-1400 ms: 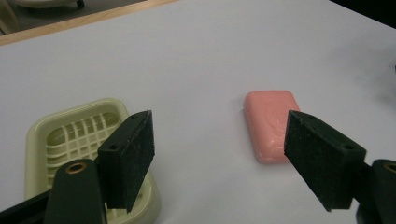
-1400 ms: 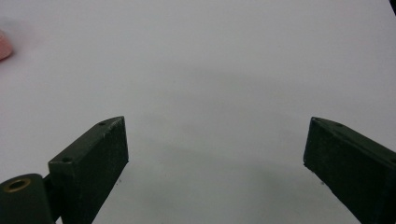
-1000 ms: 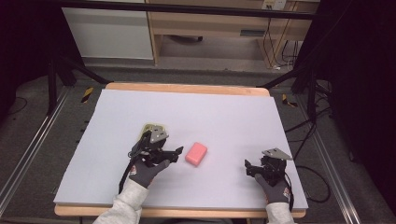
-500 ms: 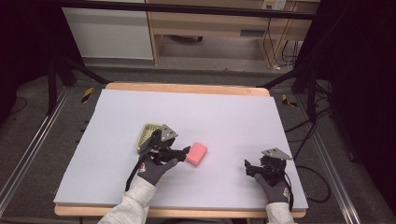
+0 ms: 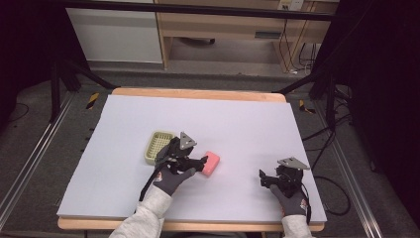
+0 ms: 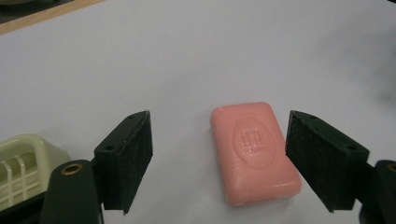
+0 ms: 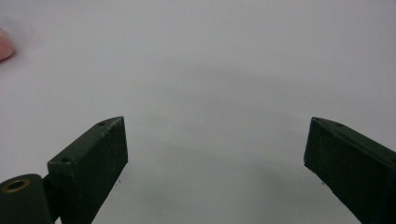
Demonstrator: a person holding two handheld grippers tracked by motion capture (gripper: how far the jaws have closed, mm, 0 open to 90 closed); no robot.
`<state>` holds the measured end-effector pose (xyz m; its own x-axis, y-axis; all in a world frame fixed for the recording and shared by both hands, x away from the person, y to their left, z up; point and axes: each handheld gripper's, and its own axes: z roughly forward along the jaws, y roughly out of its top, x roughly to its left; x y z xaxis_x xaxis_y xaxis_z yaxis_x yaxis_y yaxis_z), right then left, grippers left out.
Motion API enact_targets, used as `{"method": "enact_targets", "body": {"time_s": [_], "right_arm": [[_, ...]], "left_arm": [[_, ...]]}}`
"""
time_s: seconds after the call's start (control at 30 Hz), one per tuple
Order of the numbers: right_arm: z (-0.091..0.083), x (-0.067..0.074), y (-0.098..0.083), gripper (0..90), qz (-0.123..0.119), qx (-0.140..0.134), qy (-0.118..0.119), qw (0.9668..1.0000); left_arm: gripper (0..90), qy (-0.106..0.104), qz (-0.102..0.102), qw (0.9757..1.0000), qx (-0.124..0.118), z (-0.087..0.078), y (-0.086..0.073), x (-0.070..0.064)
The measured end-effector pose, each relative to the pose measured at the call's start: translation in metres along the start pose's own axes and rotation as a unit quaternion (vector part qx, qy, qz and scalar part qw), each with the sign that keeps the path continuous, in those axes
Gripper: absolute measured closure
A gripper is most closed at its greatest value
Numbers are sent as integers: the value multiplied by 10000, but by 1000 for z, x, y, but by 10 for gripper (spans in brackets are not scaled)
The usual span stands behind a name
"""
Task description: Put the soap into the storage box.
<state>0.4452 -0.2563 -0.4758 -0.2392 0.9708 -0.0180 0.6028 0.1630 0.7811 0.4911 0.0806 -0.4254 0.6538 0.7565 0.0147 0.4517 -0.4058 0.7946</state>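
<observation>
From the high view, the left gripper (image 5: pixel 199 163) reaches across the white tabletop (image 5: pixel 247 124) to the pink soap bar (image 5: pixel 211 163), which lies flat near the middle of the tabletop, a little toward the person's side; just behind the left hand (image 5: pixel 171 178) sits a pale green soap dish (image 5: pixel 157 147), slatted and open-topped, close enough to serve as the likely place for the bar; the right gripper (image 5: pixel 263 179) rests low on the tabletop well apart from the soap, parked out of the way so the left has free room.

In the left gripper view, the fingers (image 6: pixel 128 158) stand wide apart with the soap bar (image 6: pixel 254 151) between them, nearer the right-hand pad than the left; the bar lies stamped face up, its long sides roughly in line with the pads, which I judge to be a line-up for a squeeze across the narrow width; neither pad touches it yet; a corner of the soap dish (image 6: pixel 23 168) shows at the lower left, just beside the gripper.

In the right gripper view, the fingers (image 7: pixel 98 158) are spread apart over bare tabletop (image 7: pixel 210 70) and hold nothing; a sliver of the pink soap bar (image 7: pixel 3 46) shows at the far left edge, well away, which fits an idle, waiting hand.
</observation>
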Motion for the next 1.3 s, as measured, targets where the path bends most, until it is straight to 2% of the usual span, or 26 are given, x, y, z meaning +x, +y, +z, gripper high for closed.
{"method": "enact_targets", "body": {"time_s": [0.57, 1.3], "right_arm": [[0, 0, 0, 65, 18, 21, 26, 10000], [0, 0, 0, 65, 37, 26, 50, 10000]], "left_arm": [[220, -107, 87, 9999, 94, 11, 3, -10], [202, -138, 224, 9986, 453, 37, 1, -24]]}}
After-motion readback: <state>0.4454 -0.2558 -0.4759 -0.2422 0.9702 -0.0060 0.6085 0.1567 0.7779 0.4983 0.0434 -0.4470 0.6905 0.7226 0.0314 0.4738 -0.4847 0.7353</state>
